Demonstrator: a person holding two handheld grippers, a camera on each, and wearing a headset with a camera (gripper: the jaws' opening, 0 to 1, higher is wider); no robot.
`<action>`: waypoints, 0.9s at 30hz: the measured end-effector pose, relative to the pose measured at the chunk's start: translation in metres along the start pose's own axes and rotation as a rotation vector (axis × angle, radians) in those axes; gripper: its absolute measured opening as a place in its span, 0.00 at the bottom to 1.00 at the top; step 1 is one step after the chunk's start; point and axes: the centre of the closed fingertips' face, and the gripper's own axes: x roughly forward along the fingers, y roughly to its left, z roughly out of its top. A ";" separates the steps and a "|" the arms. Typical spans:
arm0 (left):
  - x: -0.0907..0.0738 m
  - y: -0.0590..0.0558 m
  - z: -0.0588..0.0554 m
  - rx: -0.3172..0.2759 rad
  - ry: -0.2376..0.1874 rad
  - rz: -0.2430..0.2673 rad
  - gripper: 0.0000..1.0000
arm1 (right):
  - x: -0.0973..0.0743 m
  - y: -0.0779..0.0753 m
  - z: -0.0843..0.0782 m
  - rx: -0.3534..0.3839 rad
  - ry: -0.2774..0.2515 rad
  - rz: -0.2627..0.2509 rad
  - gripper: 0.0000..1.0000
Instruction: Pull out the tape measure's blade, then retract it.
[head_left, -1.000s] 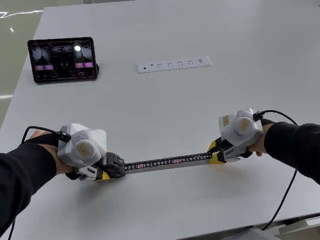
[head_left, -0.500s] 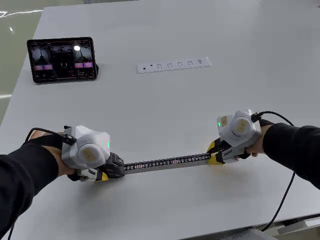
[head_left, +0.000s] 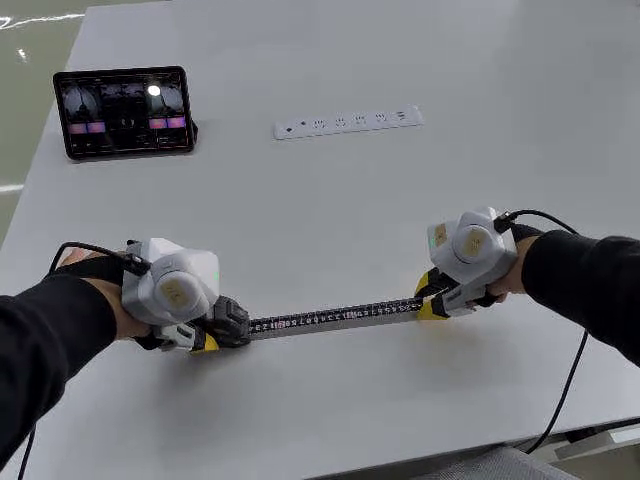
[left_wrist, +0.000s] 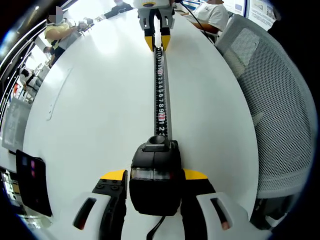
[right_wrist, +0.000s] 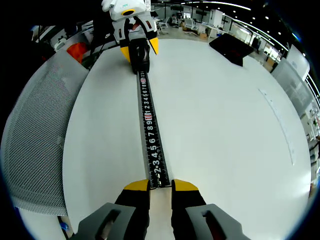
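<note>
From the head: low on the desk (head_left: 350, 200), a stretch of blade (head_left: 335, 318) drawn out flat, long axis running left to right; at its left end the case (head_left: 230, 322), pinched by the left hand-held gripper (head_left: 215, 333); at its right end the tip, nipped in the right hand-held gripper (head_left: 430, 303); tablet (head_left: 125, 113) and power strip (head_left: 348, 124) well apart on the far side. From the left gripper view: jaws closed on both flanks of the case (left_wrist: 155, 185), blade (left_wrist: 160, 95) leading straight ahead from its mouth to the right hand-held gripper (left_wrist: 157, 42). From the right gripper view: jaws pressed together on the tip of the blade (right_wrist: 150, 130), printed scale leading away toward the case (right_wrist: 140, 57) and the left hand-held gripper (right_wrist: 138, 50). Judged mid-task: pull-out done or nearly so (rest of the blade presumably coiled inside the case), retraction not yet done. For that: travel along the blade's own axis, tip toward case, the right hand-held gripper nearest the tip and best placed to feed it in, the left pinning the case; some risk of snap-back if released all at once.
</note>
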 end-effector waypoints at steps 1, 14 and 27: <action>-0.001 0.001 0.000 -0.011 -0.007 0.003 0.39 | -0.001 0.000 -0.001 0.006 0.002 -0.003 0.12; -0.020 0.009 0.013 -0.187 -0.114 0.031 0.47 | -0.012 -0.002 -0.006 0.116 -0.033 -0.045 0.16; -0.026 0.005 0.005 -0.394 -0.183 0.048 0.57 | -0.017 0.006 -0.002 0.225 -0.116 -0.101 0.21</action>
